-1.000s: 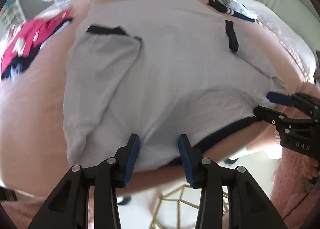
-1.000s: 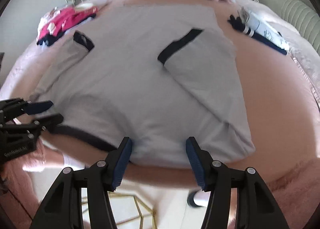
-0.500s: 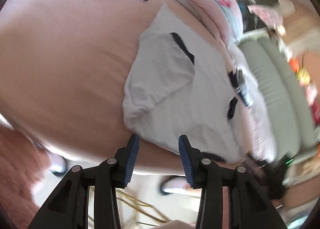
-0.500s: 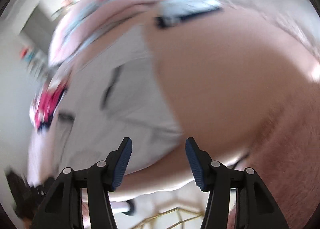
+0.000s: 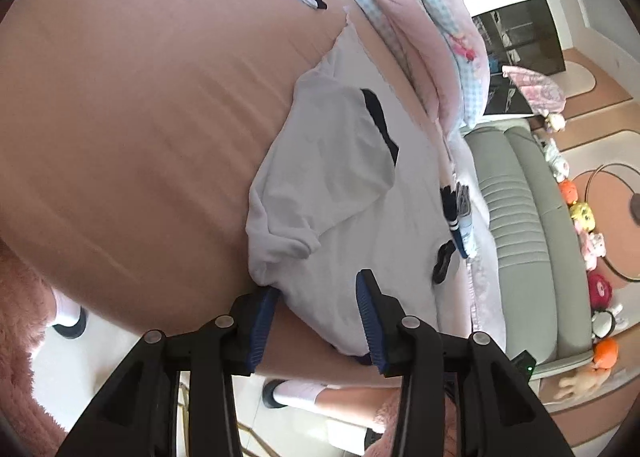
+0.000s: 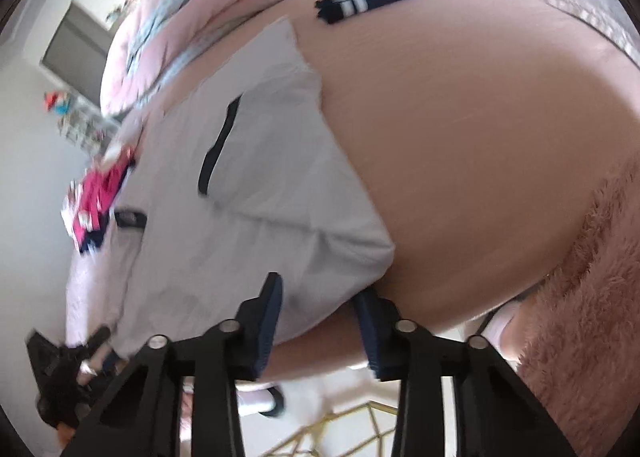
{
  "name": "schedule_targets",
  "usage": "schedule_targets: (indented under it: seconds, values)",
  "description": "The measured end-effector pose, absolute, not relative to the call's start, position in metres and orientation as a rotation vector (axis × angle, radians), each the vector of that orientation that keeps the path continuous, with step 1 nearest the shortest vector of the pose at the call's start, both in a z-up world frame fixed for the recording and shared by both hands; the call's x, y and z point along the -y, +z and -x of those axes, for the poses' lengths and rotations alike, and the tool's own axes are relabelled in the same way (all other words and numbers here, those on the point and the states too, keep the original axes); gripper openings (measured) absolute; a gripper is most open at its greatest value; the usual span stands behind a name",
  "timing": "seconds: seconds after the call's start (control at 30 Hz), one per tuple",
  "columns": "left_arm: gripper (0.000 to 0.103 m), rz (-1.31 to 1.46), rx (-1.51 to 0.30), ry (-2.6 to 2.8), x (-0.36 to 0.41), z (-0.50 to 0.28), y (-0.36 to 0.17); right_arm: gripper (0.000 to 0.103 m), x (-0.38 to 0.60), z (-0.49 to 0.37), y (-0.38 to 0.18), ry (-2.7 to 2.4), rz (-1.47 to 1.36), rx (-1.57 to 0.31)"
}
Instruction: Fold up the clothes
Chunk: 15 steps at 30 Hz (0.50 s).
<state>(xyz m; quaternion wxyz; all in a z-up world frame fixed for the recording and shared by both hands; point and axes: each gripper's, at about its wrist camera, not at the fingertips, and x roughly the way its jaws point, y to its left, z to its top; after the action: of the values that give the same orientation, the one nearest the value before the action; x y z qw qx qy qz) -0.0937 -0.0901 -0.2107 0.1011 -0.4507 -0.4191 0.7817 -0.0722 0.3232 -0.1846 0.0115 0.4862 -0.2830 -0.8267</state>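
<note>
Left wrist view: a soft white shirt (image 5: 344, 193) with dark trim lies rumpled on the smooth pinkish-tan bed (image 5: 132, 109), its sleeves folded in. The left gripper (image 5: 316, 309) straddles the hem, ribbed blue pads unclenched. The right gripper (image 6: 320, 321) is closing around the shirt's near corner.

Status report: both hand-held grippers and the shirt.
Left hand-held gripper straddling shirt hem. Right hand-held gripper closing on its corner. Nothing in the way.
</note>
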Motion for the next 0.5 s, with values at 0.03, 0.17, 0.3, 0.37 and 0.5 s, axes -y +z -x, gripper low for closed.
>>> schedule_targets:
  seconds: [0.03,0.17,0.3,0.37,0.5]
  values:
    - [0.036,1.317,1.249,2.309,0.091,0.093,-0.211,0.026,-0.328,0.074,-0.187,-2.577,-1.504,0.927]
    - [0.036,1.242,1.324,2.323,0.094,0.095,-0.212,0.017,-0.337,0.074,-0.191,-2.576,-1.51,1.013]
    - [0.036,1.296,1.249,2.371,0.082,0.103,-0.217,0.024,-0.325,0.077,-0.188,-2.614,-1.532,0.873]
    - [0.036,1.322,1.168,2.413,0.075,0.106,-0.214,0.032,-0.316,0.081,-0.185,-2.631,-1.544,0.764]
    - [0.035,1.344,1.023,2.477,0.063,0.111,-0.208,0.037,-0.305,0.082,-0.181,-2.66,-1.555,0.626]
